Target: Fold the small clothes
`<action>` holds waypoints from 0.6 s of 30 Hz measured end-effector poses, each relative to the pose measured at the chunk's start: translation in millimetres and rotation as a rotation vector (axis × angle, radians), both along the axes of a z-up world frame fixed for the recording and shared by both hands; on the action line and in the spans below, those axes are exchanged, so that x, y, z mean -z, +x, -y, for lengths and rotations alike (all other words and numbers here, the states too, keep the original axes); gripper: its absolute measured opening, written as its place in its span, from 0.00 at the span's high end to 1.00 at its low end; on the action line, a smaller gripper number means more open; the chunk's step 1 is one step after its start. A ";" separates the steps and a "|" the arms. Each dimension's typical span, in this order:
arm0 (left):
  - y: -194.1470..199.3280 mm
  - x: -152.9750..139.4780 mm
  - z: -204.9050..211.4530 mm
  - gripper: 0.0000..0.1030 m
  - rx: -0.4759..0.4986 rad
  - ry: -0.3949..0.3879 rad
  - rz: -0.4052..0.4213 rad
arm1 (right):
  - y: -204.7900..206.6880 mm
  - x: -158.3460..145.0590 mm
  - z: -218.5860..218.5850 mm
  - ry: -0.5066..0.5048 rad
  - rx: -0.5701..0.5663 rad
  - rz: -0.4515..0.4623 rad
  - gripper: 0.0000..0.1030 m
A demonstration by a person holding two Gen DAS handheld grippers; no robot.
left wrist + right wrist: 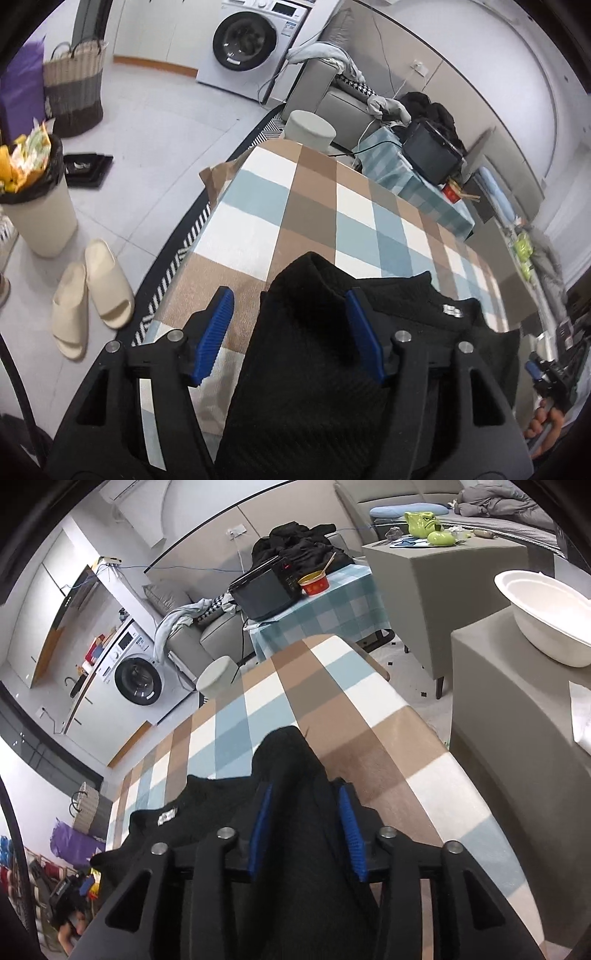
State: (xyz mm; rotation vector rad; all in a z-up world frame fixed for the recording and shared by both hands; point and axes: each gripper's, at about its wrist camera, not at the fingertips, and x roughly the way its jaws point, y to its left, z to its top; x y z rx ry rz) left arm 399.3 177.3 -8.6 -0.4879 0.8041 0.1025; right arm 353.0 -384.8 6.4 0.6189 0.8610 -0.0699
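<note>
A black knitted garment point(314, 369) lies on the table's checked cloth point(317, 192), with a small white label point(452, 310) at its neck. My left gripper point(288, 295) stands open over its left part. The left blue pad is clear of the cloth and the right pad sits at a fold. In the right wrist view the same black garment point(288, 760) runs as a narrow bunch between the blue pads of my right gripper point(306, 788). Those jaws stand apart and open around the cloth. Under both grippers the garment is hidden.
Beige slippers point(92, 291), a full waste bin point(37, 206) and a woven basket point(74, 85) stand on the floor at the left. A white stool point(310, 129) and a second table with a black appliance point(266, 594) lie beyond. A grey cabinet with a white bowl point(546, 616) stands at the right.
</note>
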 end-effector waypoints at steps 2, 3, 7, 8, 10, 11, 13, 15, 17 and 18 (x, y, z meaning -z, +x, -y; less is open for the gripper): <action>0.8 0.4 6.6 0.42 0.024 0.051 0.011 | -3.8 0.7 -0.2 -0.007 -0.016 -0.006 0.59; 3.9 1.6 11.6 0.43 0.034 0.098 0.007 | -5.4 1.6 -0.7 -0.007 -0.022 -0.008 0.59; 14.2 7.0 14.8 1.00 0.086 0.109 -0.030 | -11.2 6.8 -4.9 -0.008 -0.053 -0.035 0.59; 12.4 4.9 11.7 1.00 0.076 0.088 -0.015 | -12.1 7.2 -4.5 -0.012 -0.054 -0.039 0.59; 2.6 -6.7 4.4 1.00 0.056 0.065 0.047 | -16.1 8.0 -4.8 -0.027 -0.056 -0.045 0.59; -1.2 -12.9 0.5 1.00 0.035 0.076 0.069 | -18.2 8.2 -4.6 -0.030 -0.056 -0.046 0.59; -2.7 -17.4 -6.5 1.00 0.012 0.073 0.075 | -20.5 8.9 -4.4 -0.031 -0.056 -0.049 0.59; 0.5 -15.9 -6.4 1.00 0.025 0.068 0.034 | -20.9 9.0 -5.8 -0.033 -0.060 -0.051 0.59; 2.2 -13.5 3.4 0.90 0.062 0.074 -0.009 | -21.4 9.3 -8.5 -0.032 -0.066 -0.053 0.59; 2.5 -13.0 10.2 0.75 0.084 0.065 -0.023 | -21.8 9.2 -9.3 -0.030 -0.068 -0.052 0.59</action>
